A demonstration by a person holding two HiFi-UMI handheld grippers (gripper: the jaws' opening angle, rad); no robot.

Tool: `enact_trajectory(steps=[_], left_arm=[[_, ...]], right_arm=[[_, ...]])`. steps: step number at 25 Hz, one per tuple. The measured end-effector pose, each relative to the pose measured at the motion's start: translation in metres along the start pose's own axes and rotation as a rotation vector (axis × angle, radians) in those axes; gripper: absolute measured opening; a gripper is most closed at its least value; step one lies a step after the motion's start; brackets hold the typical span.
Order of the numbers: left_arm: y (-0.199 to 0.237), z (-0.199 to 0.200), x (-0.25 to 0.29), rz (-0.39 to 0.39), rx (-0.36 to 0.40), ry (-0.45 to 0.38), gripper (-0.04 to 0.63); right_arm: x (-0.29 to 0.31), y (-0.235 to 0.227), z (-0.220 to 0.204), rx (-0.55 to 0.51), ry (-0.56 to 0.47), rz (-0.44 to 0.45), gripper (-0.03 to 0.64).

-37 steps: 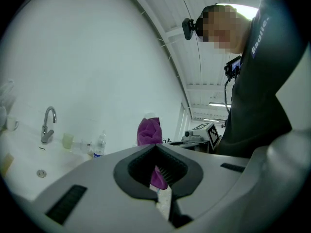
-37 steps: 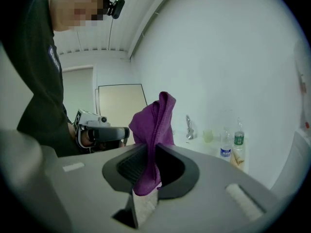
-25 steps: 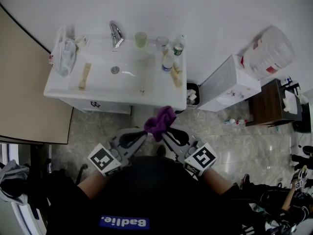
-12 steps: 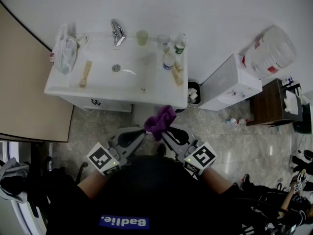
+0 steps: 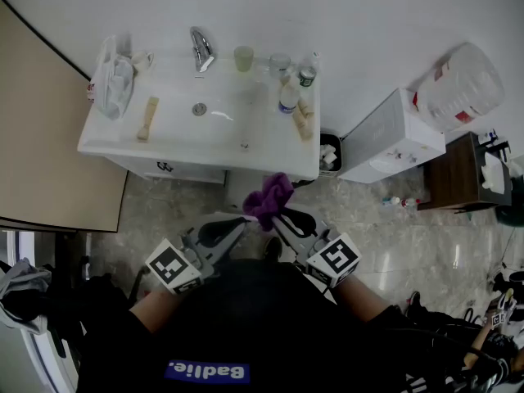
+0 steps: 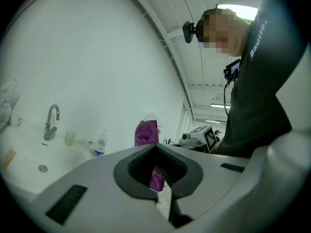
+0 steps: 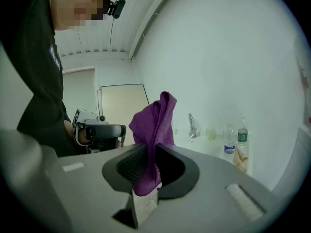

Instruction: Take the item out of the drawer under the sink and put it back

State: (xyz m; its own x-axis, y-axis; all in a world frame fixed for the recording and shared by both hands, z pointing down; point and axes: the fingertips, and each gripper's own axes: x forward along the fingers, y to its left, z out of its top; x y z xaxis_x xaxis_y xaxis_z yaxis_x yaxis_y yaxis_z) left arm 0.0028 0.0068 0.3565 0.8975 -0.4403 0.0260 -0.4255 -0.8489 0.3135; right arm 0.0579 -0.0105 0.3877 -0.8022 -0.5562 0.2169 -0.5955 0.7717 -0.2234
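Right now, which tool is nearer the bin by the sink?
Right. The right tool sits down-left of the bin in the head view; the left tool is farther left, beyond the cloth.

The lower end of the purple cloth (image 5: 268, 199) is buried between the jaws of the left gripper (image 5: 243, 219) and the right gripper (image 5: 274, 218). The cabinet front (image 5: 168, 169) below the sink (image 5: 172, 129) shows only as a thin strip, so no drawer can be made out. The labels on the bottles (image 5: 287, 99) at the far right of the sink are too small to read.

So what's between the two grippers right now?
The purple cloth, pinched by the jaws of the right gripper and left gripper; head view shows it.
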Motion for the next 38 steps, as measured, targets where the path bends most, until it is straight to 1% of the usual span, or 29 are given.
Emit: enact_trajectory(steps=[9, 20, 25, 31, 38], left_arm=[[0.008, -0.007, -0.001, 0.017, -0.009, 0.028, -0.011], [0.025, -0.012, 0.004, 0.05, -0.025, 0.033, -0.011], [0.034, -0.011, 0.007, 0.08, -0.025, 0.027, -0.011], [0.045, -0.013, 0.005, 0.116, -0.025, 0.037, -0.011], [0.048, -0.017, 0.003, 0.125, -0.024, 0.037, -0.012]], right_arm=[[0.025, -0.019, -0.033, -0.028, 0.069, 0.004, 0.057], [0.065, -0.055, -0.097, -0.056, 0.223, 0.013, 0.057], [0.082, -0.071, -0.137, -0.073, 0.329, 0.019, 0.057], [0.103, -0.083, -0.194, -0.103, 0.459, 0.054, 0.057], [0.116, -0.106, -0.259, -0.122, 0.602, 0.058, 0.057]])
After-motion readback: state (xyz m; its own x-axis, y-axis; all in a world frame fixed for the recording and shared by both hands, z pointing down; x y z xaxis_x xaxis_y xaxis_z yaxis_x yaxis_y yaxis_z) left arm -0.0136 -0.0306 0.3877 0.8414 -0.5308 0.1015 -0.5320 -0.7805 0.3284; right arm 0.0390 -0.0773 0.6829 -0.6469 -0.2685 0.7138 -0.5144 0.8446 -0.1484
